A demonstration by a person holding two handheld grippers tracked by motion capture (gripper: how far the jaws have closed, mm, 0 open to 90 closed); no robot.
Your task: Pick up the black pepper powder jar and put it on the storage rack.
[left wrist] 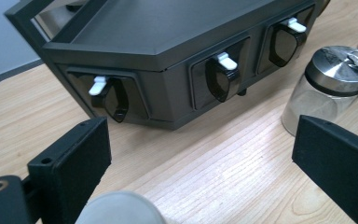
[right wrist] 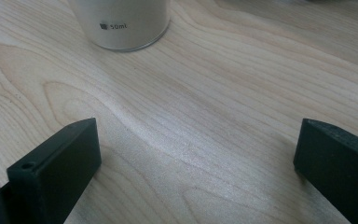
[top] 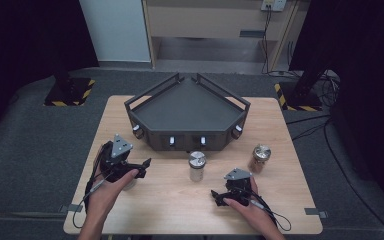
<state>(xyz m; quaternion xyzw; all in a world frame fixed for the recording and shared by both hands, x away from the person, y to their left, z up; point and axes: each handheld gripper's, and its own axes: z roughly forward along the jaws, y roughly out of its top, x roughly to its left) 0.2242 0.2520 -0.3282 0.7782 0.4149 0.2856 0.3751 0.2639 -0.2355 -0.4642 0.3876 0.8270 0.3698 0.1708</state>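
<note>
Currently, both tools are held spread wide with nothing between the jaws. The left gripper (top: 141, 167) is held near the left edge of the light wooden table (top: 180, 210), over a small jar with a pale lid (left wrist: 121, 208), which is seen just below its jaws in the left gripper view. The right gripper (top: 216, 196) is rested near the front edge, aimed at the clear glass jar with a steel lid (top: 197, 166). An approach seems to be in hand; next, a jar must be enclosed. Open wood is left around, but the dark angular metal tray (top: 187, 107) stands close behind.
</note>
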